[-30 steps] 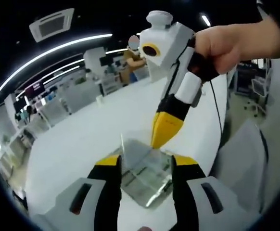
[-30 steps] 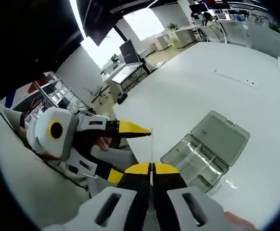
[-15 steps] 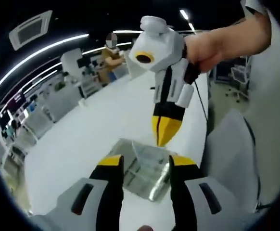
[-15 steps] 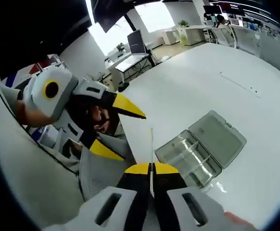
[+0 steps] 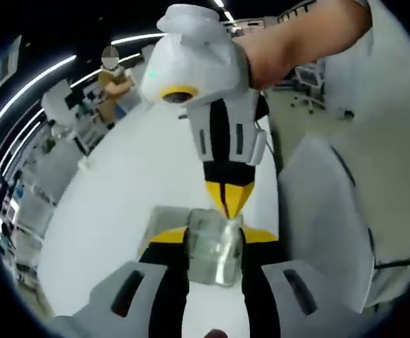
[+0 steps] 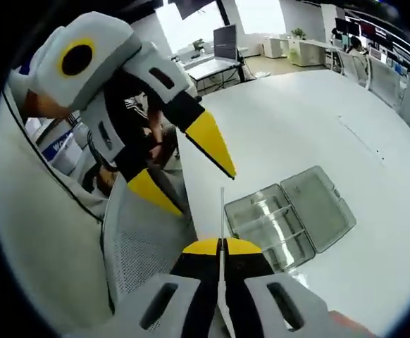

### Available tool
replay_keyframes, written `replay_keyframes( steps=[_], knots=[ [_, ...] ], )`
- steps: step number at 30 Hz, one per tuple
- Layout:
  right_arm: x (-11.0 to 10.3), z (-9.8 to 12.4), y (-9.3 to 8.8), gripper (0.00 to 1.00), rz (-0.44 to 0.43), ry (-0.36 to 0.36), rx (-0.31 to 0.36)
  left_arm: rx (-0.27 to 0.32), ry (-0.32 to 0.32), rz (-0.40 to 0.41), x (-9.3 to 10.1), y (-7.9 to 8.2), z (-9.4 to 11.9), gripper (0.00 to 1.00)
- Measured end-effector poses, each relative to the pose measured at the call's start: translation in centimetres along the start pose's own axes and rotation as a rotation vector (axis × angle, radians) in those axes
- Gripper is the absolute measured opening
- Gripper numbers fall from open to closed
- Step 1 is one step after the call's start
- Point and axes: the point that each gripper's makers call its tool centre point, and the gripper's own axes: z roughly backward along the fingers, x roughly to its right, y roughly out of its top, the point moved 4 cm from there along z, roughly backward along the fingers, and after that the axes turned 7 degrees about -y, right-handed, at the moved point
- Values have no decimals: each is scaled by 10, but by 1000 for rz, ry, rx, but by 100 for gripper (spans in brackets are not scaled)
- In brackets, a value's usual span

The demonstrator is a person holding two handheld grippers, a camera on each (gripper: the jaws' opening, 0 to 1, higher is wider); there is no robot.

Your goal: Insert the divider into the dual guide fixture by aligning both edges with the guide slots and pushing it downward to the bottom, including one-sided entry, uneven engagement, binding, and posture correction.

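So: white table point(image 6: 318, 120) carries the open clear fixture box point(image 6: 289, 218), ahead and right of the right tongs point(image 6: 221, 243). These are clamped on the divider point(image 6: 222, 211), edge-on, long axis pointing forward, above the box. Left tongs point(image 6: 191, 169) spread wide, holding nothing, just left.

In the left gripper view, the right gripper point(image 5: 227, 205) hides the far part of the clear box point(image 5: 214, 248). The thin divider point(image 6: 222, 211) shows edge-on as a line, so its flat face cannot be seen.
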Motion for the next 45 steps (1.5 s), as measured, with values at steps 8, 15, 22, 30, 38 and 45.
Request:
replay_keyframes(
  steps=[8,15,22,30,38,45],
  knots=[
    [-4,-1,-2,0,91,-2,-19,-99,-134,-56,4,2,-9,15],
    [-8,-2,-3,0,174,-10,-37,-163,-190,-69,5,0,-16,11],
    [-11,-3,-1,0,219,-14,-44,-227,-237,-77,12,-2,-25,9],
    [-14,-3,0,0,264,-19,-46,-277,-268,-79,14,-5,-28,4],
    [-14,-2,0,0,288,-31,-51,-298,-280,-72,12,-6,-28,2],
    [-13,0,0,0,313,-40,-37,-279,-280,-64,13,-2,-30,0]
  ],
)
